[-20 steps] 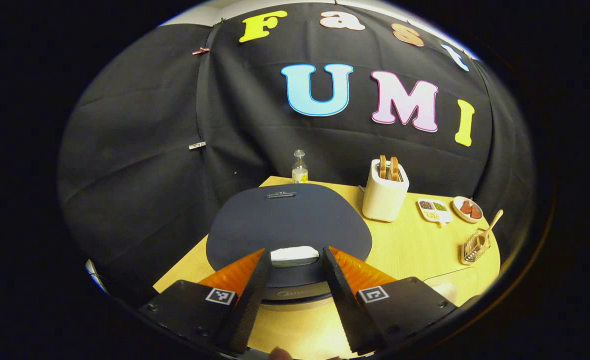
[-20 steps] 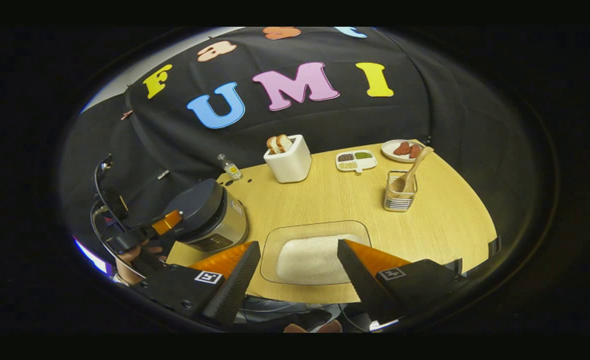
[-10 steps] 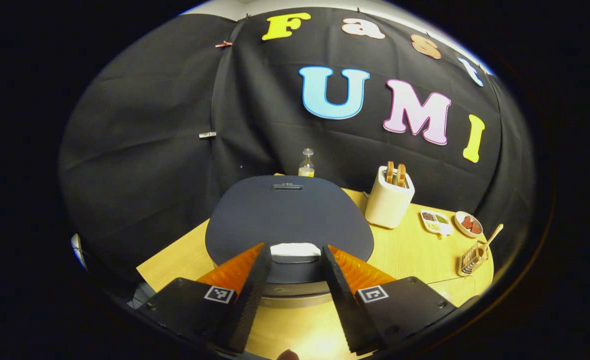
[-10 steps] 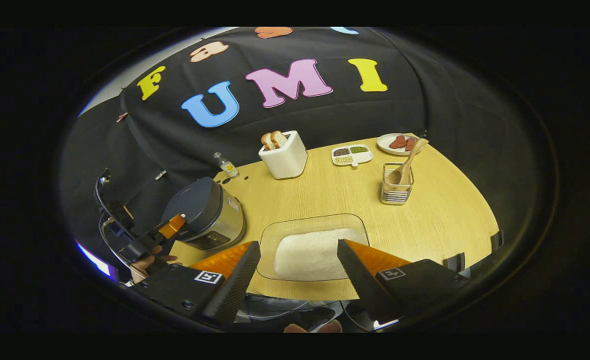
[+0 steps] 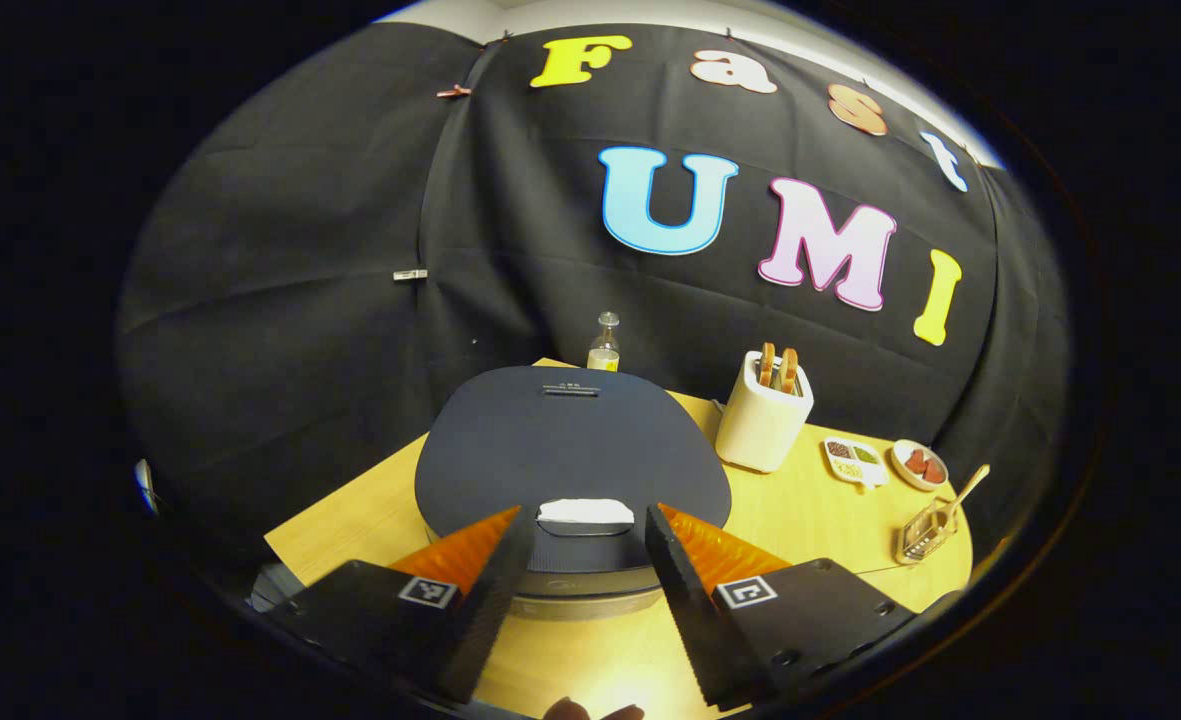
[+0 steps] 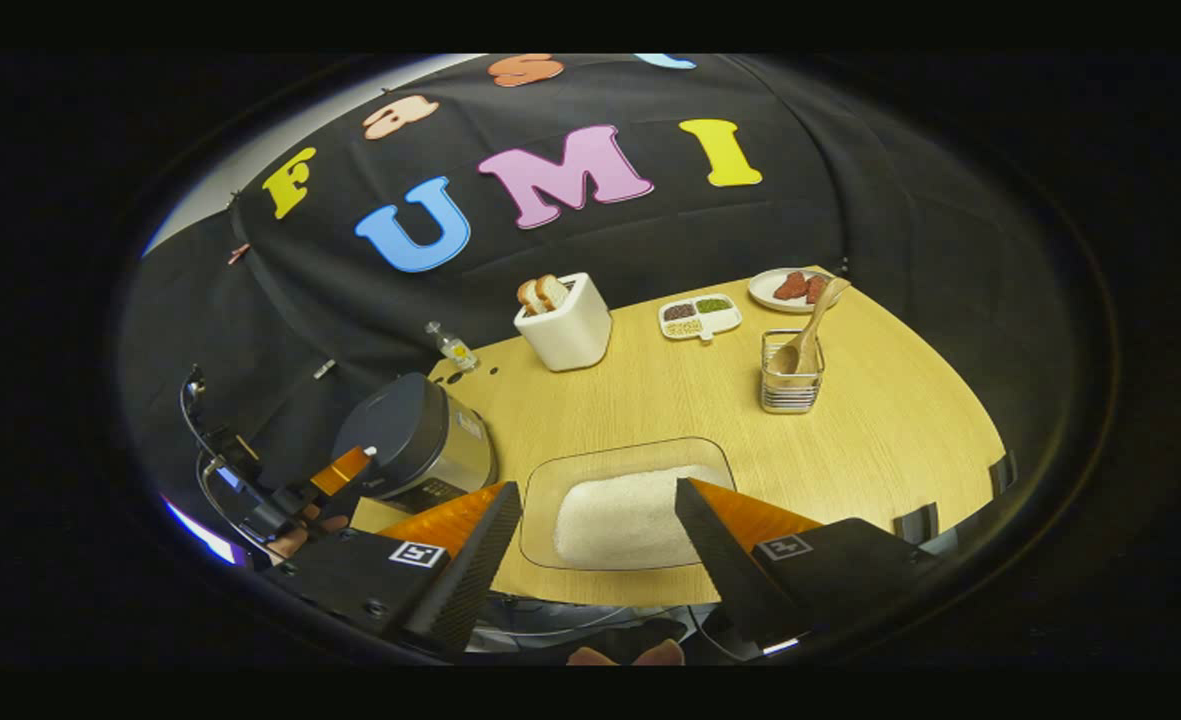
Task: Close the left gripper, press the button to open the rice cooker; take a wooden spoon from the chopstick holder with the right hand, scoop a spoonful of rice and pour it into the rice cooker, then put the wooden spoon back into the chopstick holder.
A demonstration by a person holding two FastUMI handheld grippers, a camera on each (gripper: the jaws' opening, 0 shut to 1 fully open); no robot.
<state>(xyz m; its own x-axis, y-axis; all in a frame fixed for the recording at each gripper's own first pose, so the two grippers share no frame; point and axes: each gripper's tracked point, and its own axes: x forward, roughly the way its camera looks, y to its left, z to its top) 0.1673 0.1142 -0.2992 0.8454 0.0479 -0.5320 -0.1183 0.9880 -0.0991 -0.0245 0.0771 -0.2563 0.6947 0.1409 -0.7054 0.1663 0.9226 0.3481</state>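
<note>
My left tool [image 5: 582, 540] stands wide, holding nothing, its fingers either side of the white button [image 5: 586, 511] at the near edge of the rice cooker [image 5: 570, 450], whose lid is down. My right tool [image 6: 598, 520] is wide too and holds nothing, above the dish of rice [image 6: 626, 515] on the surface [image 6: 880, 430]. Ahead and to its right, well apart, the wooden spoon [image 6: 806, 338] leans in the chopstick holder [image 6: 790, 380].
</note>
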